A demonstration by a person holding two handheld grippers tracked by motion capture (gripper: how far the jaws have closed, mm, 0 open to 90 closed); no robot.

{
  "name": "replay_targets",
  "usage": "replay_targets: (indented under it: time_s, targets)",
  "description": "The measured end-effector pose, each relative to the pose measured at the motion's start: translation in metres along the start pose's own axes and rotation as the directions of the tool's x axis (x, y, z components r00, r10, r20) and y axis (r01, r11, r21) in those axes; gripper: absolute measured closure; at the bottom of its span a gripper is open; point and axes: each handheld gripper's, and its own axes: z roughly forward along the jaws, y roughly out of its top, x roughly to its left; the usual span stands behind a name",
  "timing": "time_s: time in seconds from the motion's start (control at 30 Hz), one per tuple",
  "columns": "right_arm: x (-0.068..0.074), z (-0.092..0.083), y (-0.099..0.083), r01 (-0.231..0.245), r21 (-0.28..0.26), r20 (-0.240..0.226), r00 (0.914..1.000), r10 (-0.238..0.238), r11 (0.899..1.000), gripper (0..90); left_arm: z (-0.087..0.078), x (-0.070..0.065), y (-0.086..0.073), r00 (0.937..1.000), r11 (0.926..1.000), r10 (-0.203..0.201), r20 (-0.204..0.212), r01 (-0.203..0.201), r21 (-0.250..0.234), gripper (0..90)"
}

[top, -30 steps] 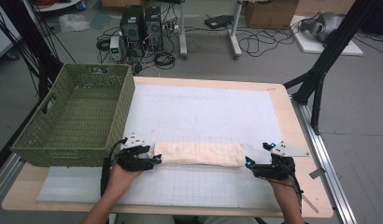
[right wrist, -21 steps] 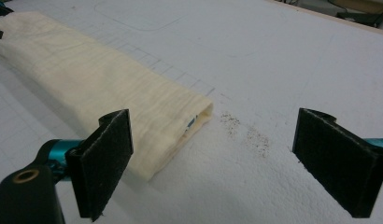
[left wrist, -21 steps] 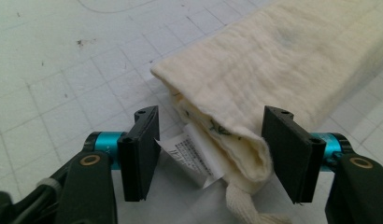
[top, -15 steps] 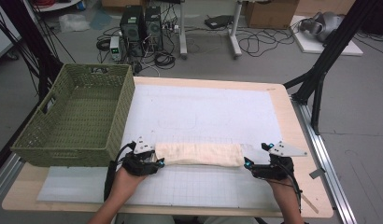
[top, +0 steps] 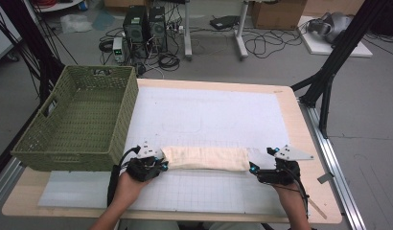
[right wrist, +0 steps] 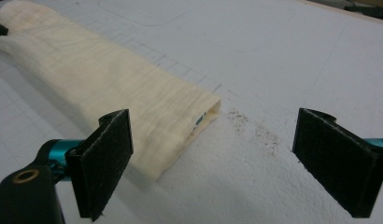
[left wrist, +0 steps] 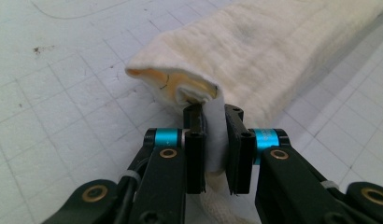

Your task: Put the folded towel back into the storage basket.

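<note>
A cream towel (top: 206,158), folded into a long strip, lies across the white gridded mat (top: 209,120) near the table's front. My left gripper (top: 158,165) is at its left end; its jaws have just been closing and now pinch a white fold of the towel (left wrist: 215,135). The towel's layered end (left wrist: 180,84) bulges just beyond the pads. My right gripper (top: 252,168) rests at the towel's right end with its jaws wide open. In the right gripper view the towel's end (right wrist: 180,116) lies between the pads (right wrist: 110,158), nearer the left one, with neither pressing on it.
A green woven basket (top: 79,122) stands on the table's left side, just behind my left hand. The table's right edge and a metal rail (top: 329,158) run beside my right hand. Computers and cables sit on the floor beyond the table.
My left gripper has slid a little to the right onto the towel's left end and its jaws have shut on the cloth. The right gripper and the towel have stayed put.
</note>
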Motion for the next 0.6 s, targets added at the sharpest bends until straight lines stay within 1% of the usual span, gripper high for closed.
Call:
replay_targets:
  time_s: [0.03,0.07,0.1,0.13,0.2,0.3,0.37,0.4,0.43,0.47,0.53,0.6]
  targets:
    - [0.001,0.001,0.000,-0.006,0.011,-0.004,1.0000,0.006,1.000,11.5,-0.001,0.001,0.000,1.0000,1.0000,-0.005,0.000,0.005,-0.008,80.6]
    - [0.001,0.002,0.000,-0.002,0.020,-0.006,1.0000,0.002,1.000,11.4,-0.002,0.001,0.001,1.0000,0.9997,-0.008,0.003,0.008,-0.022,80.8]
    - [0.002,0.004,0.000,-0.008,0.029,-0.012,0.9999,0.008,1.000,11.5,-0.004,0.002,0.002,0.9998,0.9991,-0.014,0.012,0.014,-0.040,81.2]
    - [0.002,0.005,0.000,-0.013,0.029,-0.011,0.9999,0.013,0.999,11.4,-0.006,0.002,0.002,0.9997,0.9981,-0.022,0.014,0.023,-0.058,81.3]
    - [0.002,0.007,0.001,-0.038,0.029,-0.014,0.9992,0.038,0.999,11.4,-0.009,0.004,0.004,0.9991,0.9952,-0.031,0.028,0.034,-0.092,81.2]
    - [0.003,0.008,0.002,-0.042,0.020,-0.023,0.9988,0.043,0.999,11.5,-0.012,0.007,0.004,0.9987,0.9932,-0.036,0.036,0.040,-0.109,81.2]
    - [0.005,0.009,0.002,-0.058,0.018,-0.030,0.9978,0.058,0.998,11.6,-0.012,0.007,0.004,0.9985,0.9927,-0.038,0.040,0.042,-0.113,81.2]
    - [0.006,0.010,0.002,-0.065,0.017,-0.034,0.9973,0.065,0.998,13.0,-0.012,0.007,0.004,0.9984,0.9926,-0.040,0.041,0.044,-0.113,81.2]
    - [0.007,0.011,0.002,-0.072,0.023,-0.041,0.9965,0.073,0.997,18.1,-0.012,0.008,0.004,0.9983,0.9925,-0.041,0.042,0.045,-0.113,81.2]
    - [0.008,0.013,0.002,-0.062,0.029,-0.047,0.9968,0.064,0.998,23.9,-0.012,0.008,0.004,0.9980,0.9921,-0.044,0.044,0.049,-0.116,81.2]
    - [0.011,0.017,0.002,-0.059,0.052,-0.068,0.9957,0.062,0.997,32.4,-0.013,0.009,0.004,0.9981,0.9921,-0.042,0.045,0.047,-0.116,81.1]
    - [0.014,0.022,0.001,-0.053,0.087,-0.082,0.9948,0.060,0.995,38.4,-0.013,0.010,0.004,0.9981,0.9925,-0.043,0.044,0.047,-0.113,81.0]
